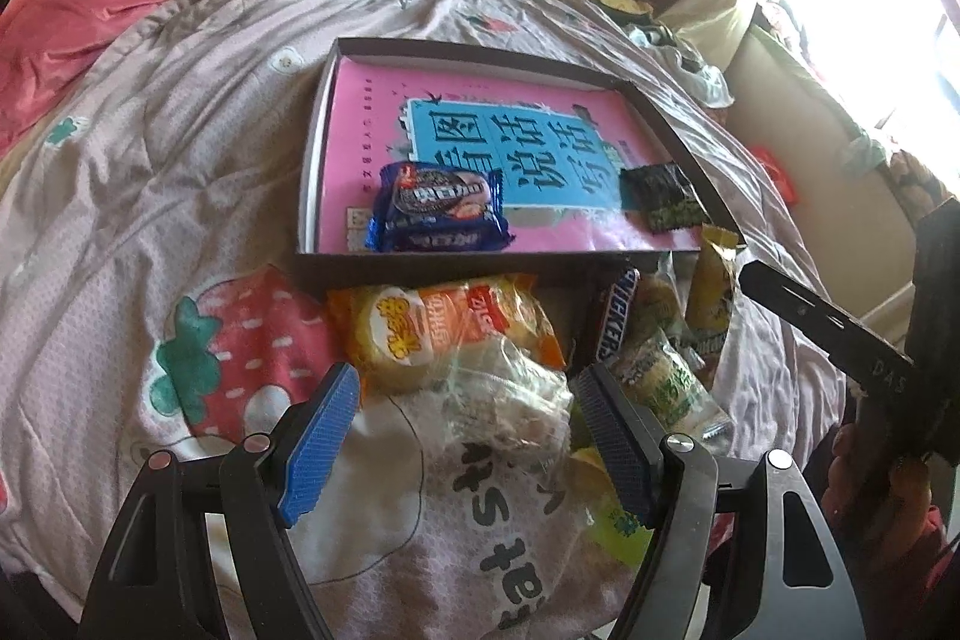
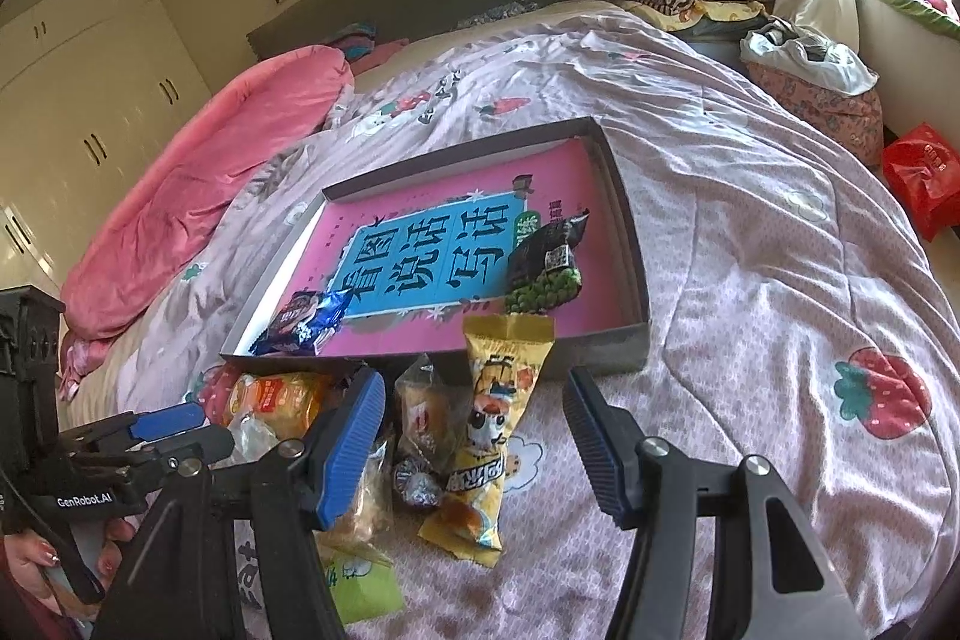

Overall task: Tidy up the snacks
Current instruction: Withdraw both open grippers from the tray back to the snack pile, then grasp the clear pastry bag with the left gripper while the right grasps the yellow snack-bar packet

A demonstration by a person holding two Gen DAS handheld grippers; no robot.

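Snacks (image 1: pixel 456 334) lie in a loose heap on the bed's quilt (image 1: pixel 180 172), just in front of the near wall of a shallow box (image 1: pixel 480 52). In the box, on a pink book (image 1: pixel 372 112), we see a blue cookie pack (image 1: pixel 438 208) at the near left and a dark pea packet (image 2: pixel 546 262) at the near right. The heap holds an orange cake pack (image 1: pixel 420 328), a clear wrapped bar (image 1: pixel 510 400), a Snickers (image 1: pixel 618 316) and a yellow pouch (image 2: pixel 498 400) leaning on the box wall. Our left tongs (image 1: pixel 465 400) stand spread, with the clear bar between the pads but not pinched. Our right tongs (image 2: pixel 474 400) also stand spread, empty, over the yellow pouch.
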